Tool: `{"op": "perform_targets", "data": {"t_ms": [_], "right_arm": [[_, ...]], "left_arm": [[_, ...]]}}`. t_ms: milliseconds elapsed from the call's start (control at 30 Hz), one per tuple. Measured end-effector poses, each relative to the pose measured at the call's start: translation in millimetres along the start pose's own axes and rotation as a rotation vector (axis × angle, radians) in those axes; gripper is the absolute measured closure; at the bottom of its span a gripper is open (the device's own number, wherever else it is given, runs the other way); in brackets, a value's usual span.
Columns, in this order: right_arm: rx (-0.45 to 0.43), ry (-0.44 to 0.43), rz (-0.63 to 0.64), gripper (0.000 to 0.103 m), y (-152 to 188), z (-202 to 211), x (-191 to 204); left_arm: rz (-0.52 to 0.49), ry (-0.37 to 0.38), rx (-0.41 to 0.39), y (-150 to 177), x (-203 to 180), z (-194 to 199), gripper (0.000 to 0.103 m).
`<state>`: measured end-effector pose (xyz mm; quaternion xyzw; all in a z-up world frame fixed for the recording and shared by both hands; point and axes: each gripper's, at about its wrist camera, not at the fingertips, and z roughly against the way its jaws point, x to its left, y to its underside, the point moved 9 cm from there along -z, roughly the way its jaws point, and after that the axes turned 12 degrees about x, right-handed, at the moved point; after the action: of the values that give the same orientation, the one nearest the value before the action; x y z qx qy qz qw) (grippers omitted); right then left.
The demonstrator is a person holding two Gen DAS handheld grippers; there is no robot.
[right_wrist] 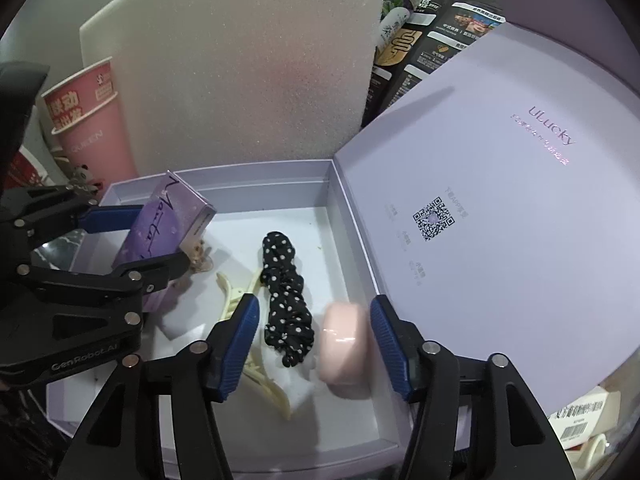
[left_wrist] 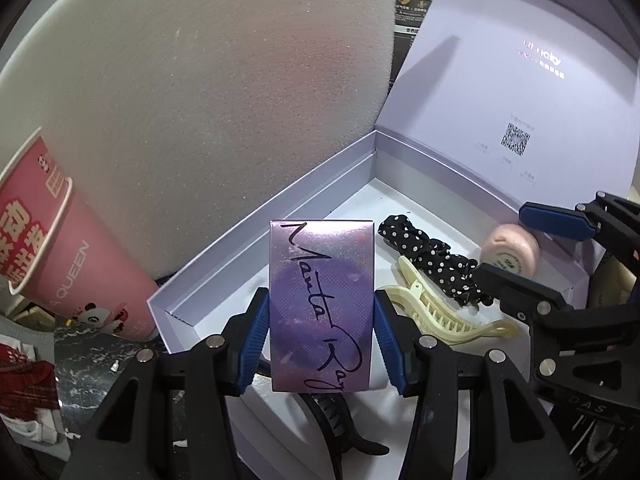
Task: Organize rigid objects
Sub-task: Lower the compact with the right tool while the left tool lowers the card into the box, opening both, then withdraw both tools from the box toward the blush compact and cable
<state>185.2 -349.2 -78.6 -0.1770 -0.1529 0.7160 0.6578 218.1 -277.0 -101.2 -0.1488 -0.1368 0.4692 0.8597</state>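
Observation:
My left gripper [left_wrist: 322, 320] is shut on a purple carton [left_wrist: 322, 308] with black handwriting, held over the open lilac box [left_wrist: 256, 240]; both show in the right wrist view, the gripper [right_wrist: 136, 240] and the carton [right_wrist: 160, 232]. My right gripper [right_wrist: 312, 344] is open. A blurred pink round case [right_wrist: 344, 352] sits between its fingers near the right pad, apart from the left one; it also shows in the left wrist view [left_wrist: 510, 250]. In the box lie a polka-dot scrunchie [right_wrist: 284, 292], a cream hair clip [right_wrist: 248, 320] and a black claw clip [left_wrist: 336, 420].
The box lid [right_wrist: 500, 220] stands open on the right. A white foam board [right_wrist: 240, 72] stands behind the box. A pink paper cup [right_wrist: 96, 120] stands at the left. Dark printed packets [right_wrist: 436, 40] lie behind the lid. A small beige figure [right_wrist: 198, 256] sits under the carton.

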Motion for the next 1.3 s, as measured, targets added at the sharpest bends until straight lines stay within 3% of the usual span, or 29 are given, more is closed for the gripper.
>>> {"op": "perform_targets", "data": {"t_ms": [200, 500, 1033, 1200, 1300], "right_arm": [[-0.038, 0.049, 0.004, 0.042, -5.9, 18.4, -4.3], [-0.107, 0.054, 0.005, 0.042, -10.5, 57.4, -7.0], [-0.155, 0.055, -0.001, 0.042, -3.3, 91.0, 3.7], [-0.181, 0.054, 0.008, 0.038, 0.4, 107.0, 12.2], [-0.194, 0.053, 0.019, 0.038, 2.8, 115.6, 18.0]], "left_arm": [[0.058, -0.002, -0.005, 4.4, 8.7, 7.7, 0.030], [0.085, -0.025, -0.025, 9.6, 18.9, 33.1, 0.026], [0.112, -0.010, -0.099, 22.6, 29.2, 90.7, 0.024], [0.126, 0.003, -0.139, 29.2, 33.0, 108.5, 0.012], [0.129, -0.014, -0.167, 35.2, 35.6, 122.7, 0.011]]}}
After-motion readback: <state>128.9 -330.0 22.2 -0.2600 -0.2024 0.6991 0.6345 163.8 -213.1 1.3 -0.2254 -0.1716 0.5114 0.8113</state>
